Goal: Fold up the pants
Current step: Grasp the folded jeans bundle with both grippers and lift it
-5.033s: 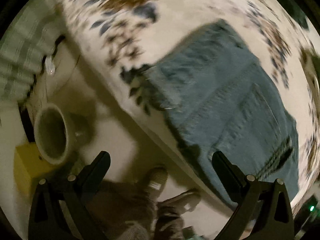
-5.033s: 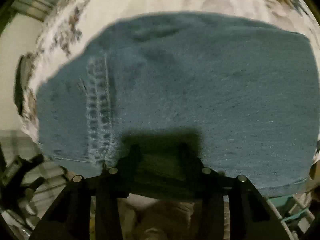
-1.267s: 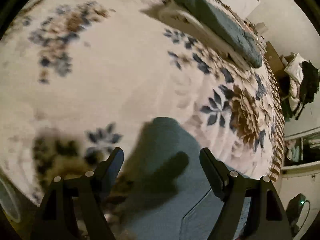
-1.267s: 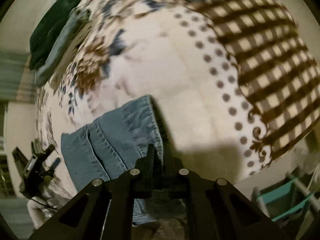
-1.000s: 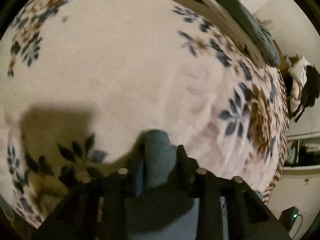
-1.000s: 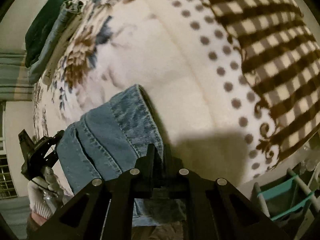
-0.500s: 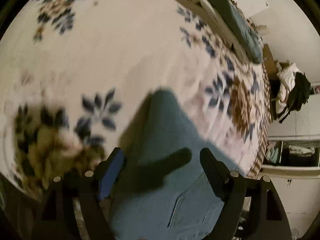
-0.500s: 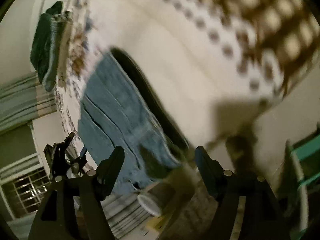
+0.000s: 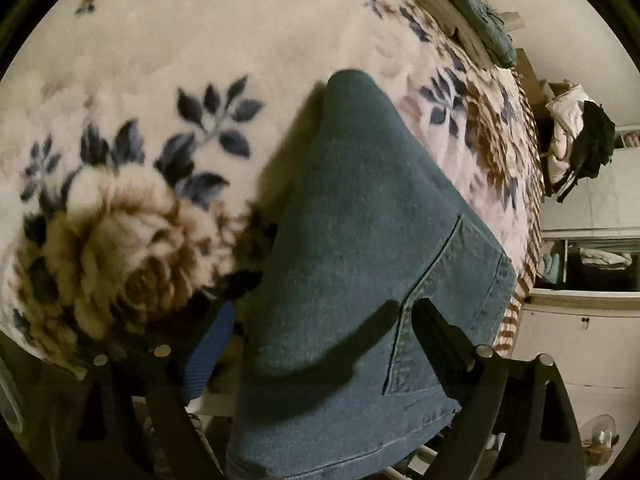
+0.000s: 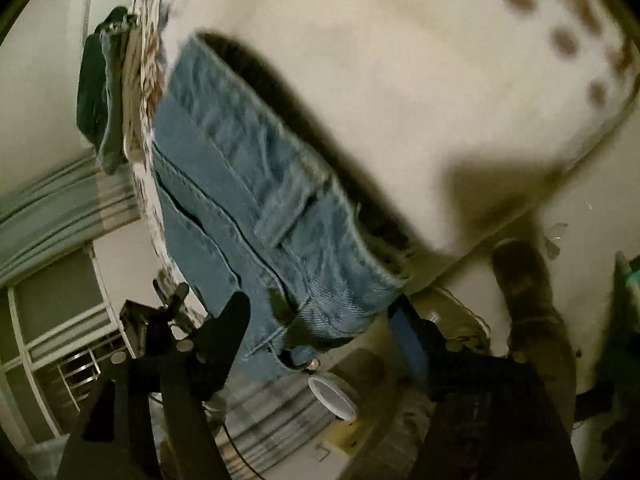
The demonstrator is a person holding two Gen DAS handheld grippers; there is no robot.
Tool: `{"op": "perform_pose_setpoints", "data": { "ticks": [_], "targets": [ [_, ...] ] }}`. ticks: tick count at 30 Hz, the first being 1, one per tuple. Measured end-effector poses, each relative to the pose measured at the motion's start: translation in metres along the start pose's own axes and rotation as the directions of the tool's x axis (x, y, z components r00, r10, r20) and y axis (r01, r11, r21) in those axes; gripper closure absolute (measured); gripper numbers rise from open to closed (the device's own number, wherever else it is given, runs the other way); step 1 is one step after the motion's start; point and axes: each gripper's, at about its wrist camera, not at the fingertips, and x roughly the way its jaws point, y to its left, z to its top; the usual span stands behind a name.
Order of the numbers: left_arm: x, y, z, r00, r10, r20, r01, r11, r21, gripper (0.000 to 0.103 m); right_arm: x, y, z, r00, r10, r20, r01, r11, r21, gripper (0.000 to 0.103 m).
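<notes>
The blue denim pants (image 9: 360, 240) lie folded into a compact stack on the floral blanket, near the bed's edge, with a back pocket seam showing. My left gripper (image 9: 320, 320) is open and empty, its fingers spread over the near end of the stack. In the right wrist view the same pants (image 10: 248, 216) lie with waistband and belt loop showing, hanging slightly over the bed edge. My right gripper (image 10: 320, 320) is open and empty just below that edge. The left gripper (image 10: 160, 320) shows at lower left of that view.
The floral blanket (image 9: 200, 60) covers the bed. A stack of folded clothes (image 9: 472, 8) lies at the bed's far end. Wardrobe shelves and hanging clothes (image 9: 580, 152) stand at right. A white cup (image 10: 332, 396) and my shoe (image 10: 520, 276) are on the floor below.
Both grippers were shut on the denim a second ago and have since opened and let it go. Both have pulled back toward the bed edge; the right one has tilted down toward the floor.
</notes>
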Motion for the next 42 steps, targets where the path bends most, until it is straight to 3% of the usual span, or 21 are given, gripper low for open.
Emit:
{"op": "perform_pose_setpoints", "data": {
  "ticks": [6,8,10,13,17,23,29,34,38,42],
  "targets": [
    [0.012,0.008,0.000,0.999,-0.034,-0.017,0.033,0.998,-0.045,0.012,0.043,0.016,-0.001,0.999,0.037,0.014,-0.037,0.999,0.012,0.026],
    [0.015,0.008,0.001,0.999,-0.035,-0.019,0.034,0.999,-0.036,0.010,0.044,0.022,-0.006,0.999,0.027,0.034,-0.027,1.000,0.005,0.026],
    [0.016,0.007,0.002,0.999,-0.037,-0.022,0.037,0.999,-0.028,0.008,0.038,0.031,-0.015,0.993,0.098,0.064,-0.097,0.995,-0.013,0.029],
    [0.019,0.005,0.005,0.999,-0.035,-0.025,0.035,0.999,-0.016,0.006,0.027,0.049,-0.020,0.986,0.140,0.086,-0.136,0.989,-0.052,0.029],
    [0.023,0.003,0.006,0.999,-0.035,-0.028,0.034,0.999,-0.015,0.001,0.043,0.049,-0.006,0.995,0.088,0.042,-0.086,0.995,-0.055,0.027],
    [0.029,-0.006,0.009,1.000,-0.022,-0.019,0.022,1.000,-0.001,0.001,0.046,0.066,-0.005,0.993,0.114,0.034,-0.111,0.990,-0.085,0.024],
    [0.033,-0.008,0.012,0.999,-0.036,-0.026,0.036,0.999,-0.009,0.001,0.062,0.093,-0.015,0.966,0.256,0.042,-0.252,0.963,-0.095,0.024],
    [0.031,-0.004,0.013,0.998,-0.052,-0.035,0.051,0.998,-0.030,0.001,0.087,0.108,-0.009,0.994,0.105,-0.037,-0.109,0.987,-0.122,0.034],
    [0.029,-0.003,0.012,0.998,-0.047,-0.042,0.046,0.999,-0.026,0.001,0.081,0.110,-0.016,0.994,0.072,-0.084,-0.083,0.988,-0.128,0.034],
    [0.030,-0.005,0.012,0.998,-0.037,-0.041,0.036,0.999,-0.018,0.001,0.094,0.106,-0.015,0.989,0.116,-0.097,-0.122,0.991,-0.061,0.031]
  ]
}}
